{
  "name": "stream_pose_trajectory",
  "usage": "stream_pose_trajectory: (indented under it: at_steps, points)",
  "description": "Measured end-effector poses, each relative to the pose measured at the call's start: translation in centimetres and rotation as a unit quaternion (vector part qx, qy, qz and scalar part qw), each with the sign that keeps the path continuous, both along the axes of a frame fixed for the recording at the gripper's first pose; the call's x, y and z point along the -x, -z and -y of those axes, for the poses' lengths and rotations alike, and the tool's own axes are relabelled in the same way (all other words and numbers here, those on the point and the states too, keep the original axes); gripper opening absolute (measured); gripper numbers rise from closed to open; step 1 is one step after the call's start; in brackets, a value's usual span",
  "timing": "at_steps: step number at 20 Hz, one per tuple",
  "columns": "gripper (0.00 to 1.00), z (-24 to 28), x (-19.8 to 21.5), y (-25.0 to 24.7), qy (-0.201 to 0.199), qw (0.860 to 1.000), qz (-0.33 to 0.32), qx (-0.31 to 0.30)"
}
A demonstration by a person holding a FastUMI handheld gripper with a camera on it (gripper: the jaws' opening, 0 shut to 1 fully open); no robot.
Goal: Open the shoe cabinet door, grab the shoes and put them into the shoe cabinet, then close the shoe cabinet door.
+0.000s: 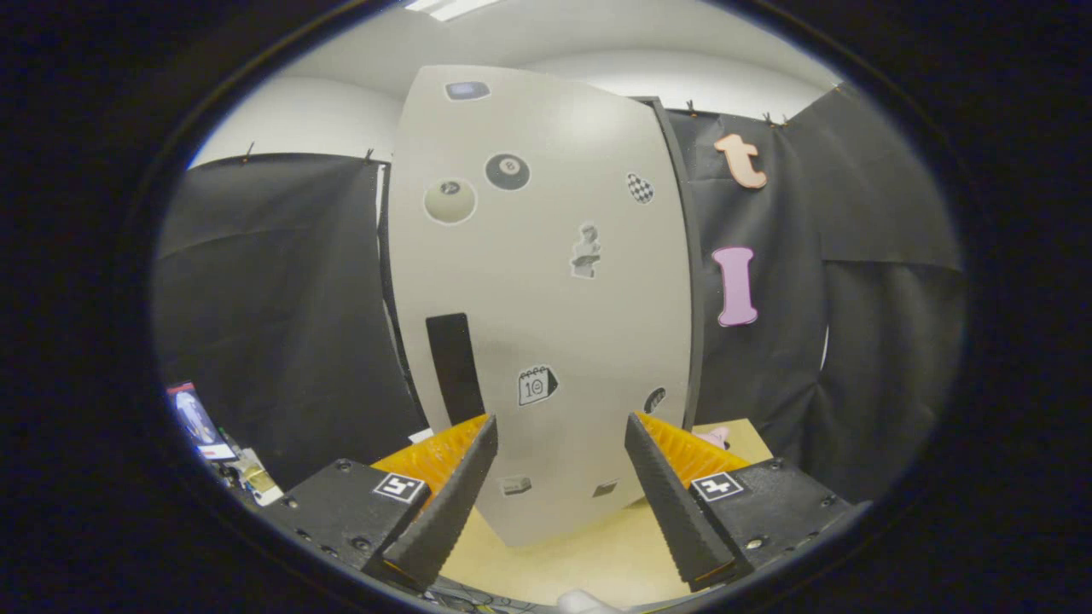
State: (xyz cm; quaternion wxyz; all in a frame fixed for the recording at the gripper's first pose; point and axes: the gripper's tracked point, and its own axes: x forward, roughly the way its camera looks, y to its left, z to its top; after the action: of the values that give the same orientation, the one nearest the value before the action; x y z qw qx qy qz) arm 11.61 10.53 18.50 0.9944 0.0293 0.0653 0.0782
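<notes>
Shoe cabinet door [546, 290] stands upright (long axis vertical), facing the gripper [559, 439]; jaws spread, holding nothing.

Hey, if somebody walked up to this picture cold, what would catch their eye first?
Probably the tall pale shoe cabinet door straight ahead, dotted with stickers, among them a black eight-ball sticker near its top. A dark vertical handle strip sits low on the door, just beyond the left finger. The gripper is open, its fingers spread in front of the door's lower edge and holding nothing.
</notes>
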Motion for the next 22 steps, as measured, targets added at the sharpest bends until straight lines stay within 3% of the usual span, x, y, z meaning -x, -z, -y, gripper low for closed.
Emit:
stream_pose_trajectory:
  at_steps: [15,22]
  points:
    - [0.98,3.2,2.3,-7.2,0.102,0.993,0.055,0.032]
    - [0.98,3.9,2.6,-7.6,0.119,0.991,0.054,0.038]
